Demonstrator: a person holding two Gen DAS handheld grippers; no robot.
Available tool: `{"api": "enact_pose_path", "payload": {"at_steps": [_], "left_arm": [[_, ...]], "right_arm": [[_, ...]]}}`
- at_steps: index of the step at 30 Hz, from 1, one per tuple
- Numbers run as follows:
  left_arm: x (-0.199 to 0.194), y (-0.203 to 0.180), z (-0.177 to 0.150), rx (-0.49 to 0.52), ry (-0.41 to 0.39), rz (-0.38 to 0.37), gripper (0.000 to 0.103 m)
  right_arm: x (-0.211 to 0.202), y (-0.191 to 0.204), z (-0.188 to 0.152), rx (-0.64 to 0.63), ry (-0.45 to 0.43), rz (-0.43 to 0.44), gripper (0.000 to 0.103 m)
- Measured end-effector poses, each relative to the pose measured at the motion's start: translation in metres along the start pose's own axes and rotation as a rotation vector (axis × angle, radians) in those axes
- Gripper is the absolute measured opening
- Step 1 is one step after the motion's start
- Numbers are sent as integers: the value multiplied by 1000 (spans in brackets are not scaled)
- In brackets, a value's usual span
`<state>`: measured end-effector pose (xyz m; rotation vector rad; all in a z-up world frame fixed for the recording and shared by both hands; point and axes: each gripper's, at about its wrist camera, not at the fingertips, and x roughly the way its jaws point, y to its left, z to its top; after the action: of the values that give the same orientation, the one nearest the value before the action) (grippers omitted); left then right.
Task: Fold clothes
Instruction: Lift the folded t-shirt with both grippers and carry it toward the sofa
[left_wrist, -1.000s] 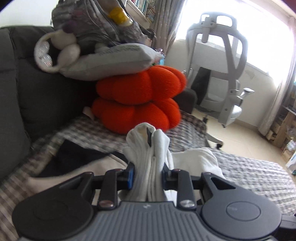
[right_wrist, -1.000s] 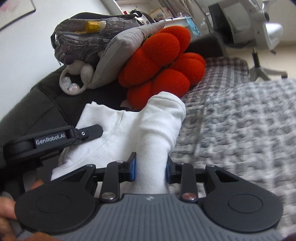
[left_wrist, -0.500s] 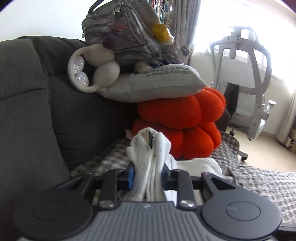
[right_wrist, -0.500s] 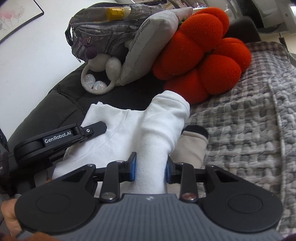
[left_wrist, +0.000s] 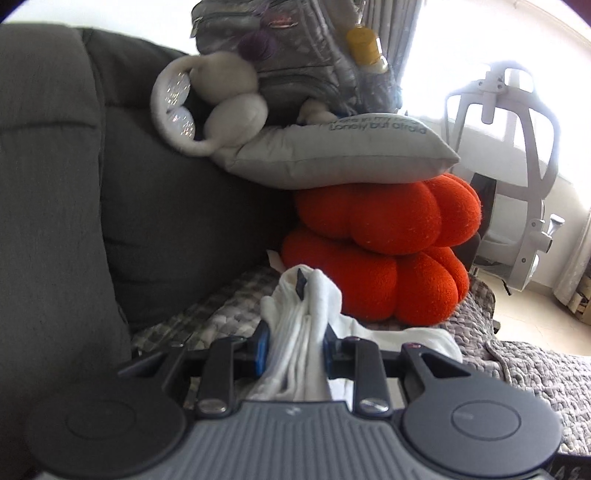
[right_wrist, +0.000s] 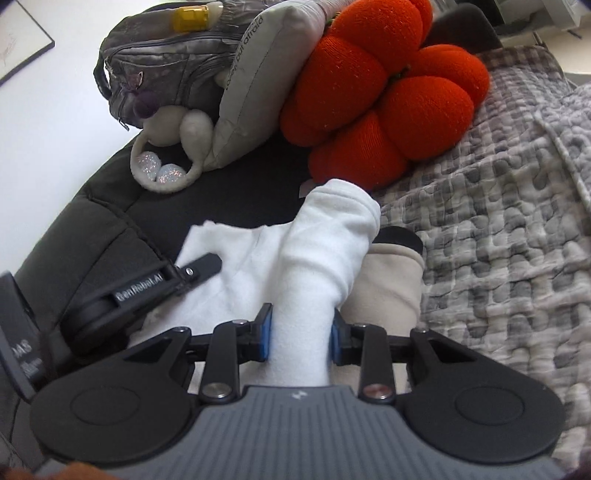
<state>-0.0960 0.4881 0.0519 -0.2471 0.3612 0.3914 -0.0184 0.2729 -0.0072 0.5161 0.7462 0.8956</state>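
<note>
Two grips carry one white garment (right_wrist: 325, 258): your left gripper (left_wrist: 295, 321) and right gripper (right_wrist: 301, 332) each clamp a bunched edge, holding it taut above the checked blanket (right_wrist: 498, 229) so it can fold over cleanly.

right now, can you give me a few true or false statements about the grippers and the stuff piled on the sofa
1. The left gripper is shut on bunched white fabric garment. True.
2. The right gripper is open, holding nothing. False: it clamps the same white garment.
3. The grey printed pillow lies on the lumpy orange plush cushion. True.
4. The silver backpack sits under the orange cushion. False: it tops the pile.
</note>
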Motion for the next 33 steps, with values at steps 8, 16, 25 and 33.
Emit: {"api": "enact_pose_path", "payload": {"at_steps": [8,16,25,33], "left_arm": [[32,11,-17,7,49,19,28],[22,10,-14,-1,-17,-4,28],[38,23,-19,-77,55,-6,32],[38,26,-19,-72,50,-11,38]], "right_arm": [[10,-3,-8,-9,50,-20,34],[0,0,-3,-48,-2,17,34],[6,-17,-6,73,70,18,34],[-2,-19,-5,91,69,18,33]]}}
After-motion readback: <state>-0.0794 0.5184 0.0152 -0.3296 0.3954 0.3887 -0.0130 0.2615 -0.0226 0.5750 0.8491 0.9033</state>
